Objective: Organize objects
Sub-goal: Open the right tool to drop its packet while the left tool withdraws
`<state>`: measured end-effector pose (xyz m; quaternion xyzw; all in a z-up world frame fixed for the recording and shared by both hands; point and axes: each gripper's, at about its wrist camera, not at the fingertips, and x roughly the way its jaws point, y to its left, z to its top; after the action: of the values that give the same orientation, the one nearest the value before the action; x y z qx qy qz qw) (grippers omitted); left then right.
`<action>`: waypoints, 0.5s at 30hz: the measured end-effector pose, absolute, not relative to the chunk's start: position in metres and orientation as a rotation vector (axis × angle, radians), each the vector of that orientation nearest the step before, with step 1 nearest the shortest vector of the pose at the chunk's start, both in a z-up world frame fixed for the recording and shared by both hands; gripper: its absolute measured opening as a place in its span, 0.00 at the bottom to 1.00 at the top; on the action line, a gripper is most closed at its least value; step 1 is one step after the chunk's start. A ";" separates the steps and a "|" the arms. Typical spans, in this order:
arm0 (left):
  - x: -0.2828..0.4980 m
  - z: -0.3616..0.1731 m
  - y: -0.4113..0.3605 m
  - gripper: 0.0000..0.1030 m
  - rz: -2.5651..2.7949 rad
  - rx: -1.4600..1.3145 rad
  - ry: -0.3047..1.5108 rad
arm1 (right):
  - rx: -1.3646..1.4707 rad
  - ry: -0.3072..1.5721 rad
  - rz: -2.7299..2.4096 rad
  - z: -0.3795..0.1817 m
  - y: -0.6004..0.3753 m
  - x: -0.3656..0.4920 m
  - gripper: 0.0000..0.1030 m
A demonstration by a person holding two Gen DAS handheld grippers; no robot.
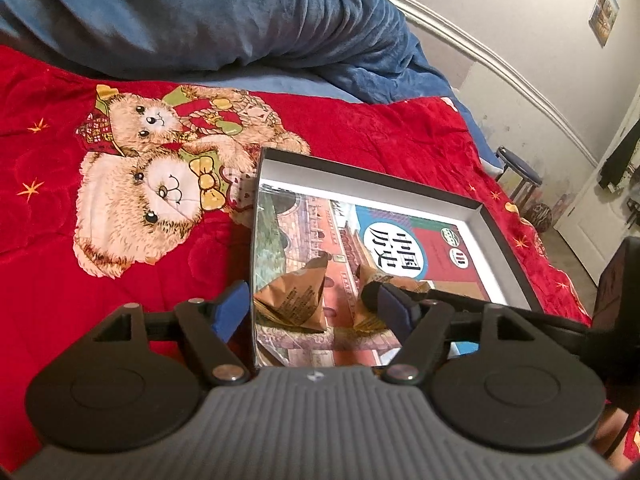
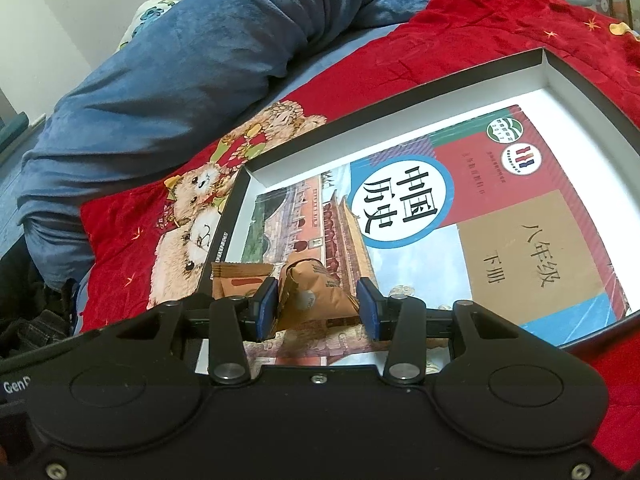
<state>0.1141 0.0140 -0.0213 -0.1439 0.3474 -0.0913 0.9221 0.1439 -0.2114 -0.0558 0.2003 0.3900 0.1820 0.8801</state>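
A shallow black box [image 1: 362,170] with a white inside lies on the red bear-print blanket [image 1: 132,276]. A history textbook [image 1: 404,242] lies flat in it. Two brown snack packets rest on the book. One packet [image 1: 292,300] sits between the wide-apart fingers of my left gripper [image 1: 310,308], which is open and not touching it. The other packet [image 2: 316,294] stands between the blue pads of my right gripper [image 2: 316,310], which is shut on it. In the right wrist view the first packet [image 2: 240,276] lies flat by the box's left wall [image 2: 218,248].
A rumpled blue duvet [image 1: 200,12] covers the far side of the bed. Past the bed's right edge stand a blue stool [image 1: 520,170] and a white door [image 1: 592,216]. The book's right half [image 2: 532,248] carries nothing.
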 end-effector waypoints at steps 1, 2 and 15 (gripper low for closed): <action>0.114 -0.021 0.014 0.79 -0.187 -0.293 0.711 | 0.415 0.812 0.378 -0.056 -0.211 0.144 0.42; 0.114 -0.021 0.015 0.80 -0.185 -0.292 0.710 | 0.414 0.811 0.378 -0.055 -0.211 0.144 0.42; 0.101 -0.002 0.030 0.84 -0.164 -0.325 0.653 | 0.421 0.728 0.371 -0.031 -0.217 0.127 0.75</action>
<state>0.1013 0.0305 -0.0025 -0.1586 0.3191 -0.0799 0.9309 0.1268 -0.2166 -0.0306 0.2030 0.3514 0.1792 0.8962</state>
